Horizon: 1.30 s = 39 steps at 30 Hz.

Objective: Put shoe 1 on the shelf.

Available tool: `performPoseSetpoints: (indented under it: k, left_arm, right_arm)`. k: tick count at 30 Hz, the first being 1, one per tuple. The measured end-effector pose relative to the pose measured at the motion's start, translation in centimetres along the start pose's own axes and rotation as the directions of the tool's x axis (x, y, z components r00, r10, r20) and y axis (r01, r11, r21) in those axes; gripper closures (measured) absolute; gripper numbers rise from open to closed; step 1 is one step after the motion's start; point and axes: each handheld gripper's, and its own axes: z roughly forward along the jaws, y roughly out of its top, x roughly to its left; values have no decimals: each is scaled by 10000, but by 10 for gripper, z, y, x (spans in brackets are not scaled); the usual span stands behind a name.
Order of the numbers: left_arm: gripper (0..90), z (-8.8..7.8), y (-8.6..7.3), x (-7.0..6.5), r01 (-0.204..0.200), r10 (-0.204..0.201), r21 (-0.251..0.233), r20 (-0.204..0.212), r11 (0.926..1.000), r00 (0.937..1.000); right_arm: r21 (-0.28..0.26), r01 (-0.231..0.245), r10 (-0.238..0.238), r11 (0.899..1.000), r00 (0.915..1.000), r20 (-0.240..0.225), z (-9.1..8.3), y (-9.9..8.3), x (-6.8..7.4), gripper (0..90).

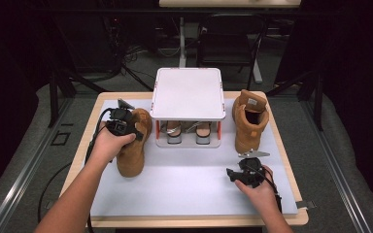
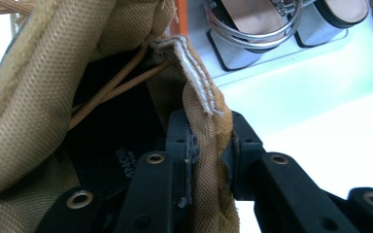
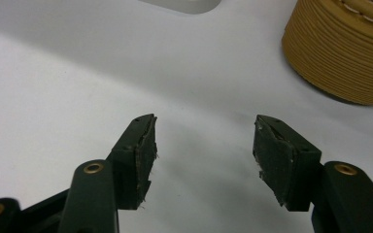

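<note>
Two tan boots stand on the white mat. The left boot [image 1: 132, 150] stands left of the shoe rack, and my left gripper [image 1: 132, 132] reaches into its top. In the left gripper view my left gripper [image 2: 209, 145] has the rear collar of this boot [image 2: 39, 97] pinched between its pads, one pad inside and one outside. The right boot [image 1: 248, 124] stands right of the rack. My right gripper [image 1: 229, 174] hovers low over the mat in front of it, open and holding nothing [image 3: 204, 150]; the ribbed sole of the right boot [image 3: 340, 53] lies ahead to its right.
A white two-level shoe rack [image 1: 188, 94] stands at the back centre, with a pair of sandals [image 1: 175, 131] on its lower shelf. White mat [image 1: 184, 189] covers the wooden table. A chair and cables lie on the floor beyond the table.
</note>
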Motion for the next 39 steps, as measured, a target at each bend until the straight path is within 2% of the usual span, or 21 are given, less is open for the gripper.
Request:
performPoseSetpoints:
  k: [7, 17, 21, 26, 33, 39]
  left_arm:
    - [695, -6, 0, 2, 8, -7, -111, 146, 9999, 9999]
    - [627, -19, 0, 0, -159, 161, -292, 70, 9994, 9998]
    - [612, -24, -1, 0, -274, 275, -276, 15, 9992, 9996]
    - [605, -25, -1, 1, -261, 264, -262, 120, 9993, 9996]
    - [606, -22, -2, 3, -283, 285, -173, 164, 9995, 9995]
    - [605, -19, -1, 2, -298, 301, -105, 205, 9995, 9993]
  right_arm:
    - [21, 18, -18, 10000, 10000, 2, 0, 0, 0, 408]
    - [37, 41, -41, 10000, 10000, 32, 0, 0, 0, 408]
    - [33, 196, -197, 9998, 9996, 206, -3, 2, 0, 406]
    - [228, -5, 6, 9997, 10000, -21, -7, 12, -2, 396]
    - [553, 289, -289, 9981, 9996, -2, -17, 27, -5, 401]
    - [1156, 174, -148, 9931, 9996, -230, -27, 47, -13, 431]
